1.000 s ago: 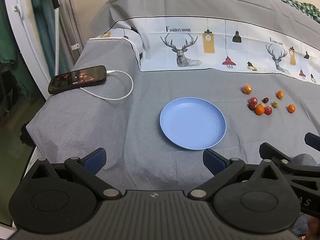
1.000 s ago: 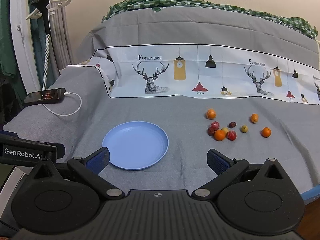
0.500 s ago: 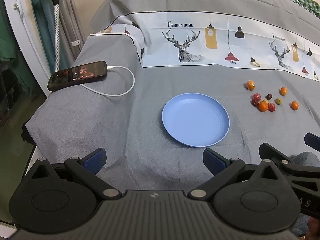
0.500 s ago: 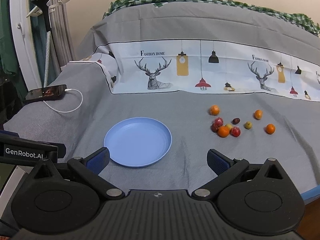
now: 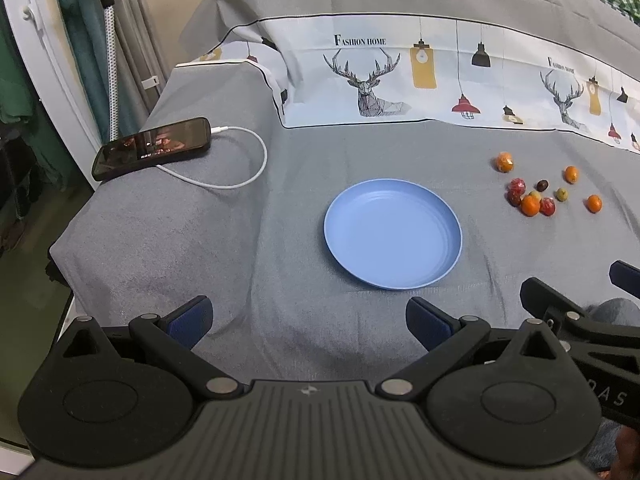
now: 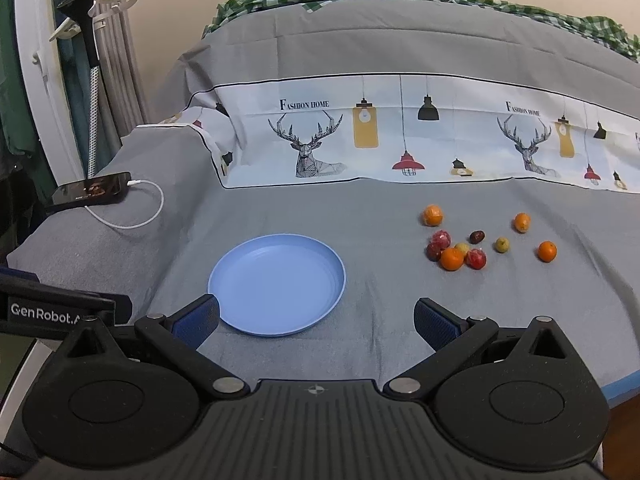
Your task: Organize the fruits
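Blue and bare, the plate (image 6: 276, 284) lies flat on the grey bedspread (image 6: 360, 208), and your right tongs' (image 6: 316, 322) left pad overlaps its near-left rim in the right wrist view. At that view's left edge your left tongs show only as a cut-off black bar. In the left wrist view your right tongs likewise enter only partly at the right edge. Some of the small fruits (image 6: 476, 240) are too tiny to name: you can make out orange ones, red ones, a dark one and a yellowish one.

Both pairs of tongs are spread wide and hold nothing. Your left tongs (image 5: 308, 322) hover at the near edge of the bed, with the plate (image 5: 394, 234) ahead and slightly right of them. The fruits (image 5: 540, 190) sit well apart from both tongs, beyond and to the right of the plate, one clump touching and the rest scattered around it.

Compared with a second ago, your left tongs have tilted so the plate sits a little farther off in their view; the fruits have not moved.

A phone (image 5: 152, 148) on a white cable (image 5: 240, 168) rests at the bed's far-left corner.
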A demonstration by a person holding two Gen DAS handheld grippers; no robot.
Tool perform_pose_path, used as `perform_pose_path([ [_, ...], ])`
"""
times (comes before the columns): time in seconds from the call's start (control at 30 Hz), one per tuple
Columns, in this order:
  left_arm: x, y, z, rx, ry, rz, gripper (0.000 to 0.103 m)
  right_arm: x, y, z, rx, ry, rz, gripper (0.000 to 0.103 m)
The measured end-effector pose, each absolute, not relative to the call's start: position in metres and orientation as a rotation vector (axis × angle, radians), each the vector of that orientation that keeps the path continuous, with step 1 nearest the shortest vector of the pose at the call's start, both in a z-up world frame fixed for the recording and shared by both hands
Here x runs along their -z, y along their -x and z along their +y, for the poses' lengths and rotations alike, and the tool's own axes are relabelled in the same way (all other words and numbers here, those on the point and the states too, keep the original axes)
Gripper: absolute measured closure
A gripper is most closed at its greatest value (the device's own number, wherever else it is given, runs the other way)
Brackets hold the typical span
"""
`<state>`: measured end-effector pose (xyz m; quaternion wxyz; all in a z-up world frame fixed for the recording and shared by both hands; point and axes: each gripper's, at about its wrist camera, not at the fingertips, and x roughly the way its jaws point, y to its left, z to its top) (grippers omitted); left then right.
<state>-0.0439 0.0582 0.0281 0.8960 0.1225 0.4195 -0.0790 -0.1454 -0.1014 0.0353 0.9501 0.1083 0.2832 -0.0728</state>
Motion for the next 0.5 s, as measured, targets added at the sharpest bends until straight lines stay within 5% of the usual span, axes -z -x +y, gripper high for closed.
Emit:
perform_pose_path([
  [0.5,-0.023,0.029,0.053,0.212,-0.23,0.918,0.0,-0.028,0.142,-0.125,0.226,-0.253,0.548,0.0],
])
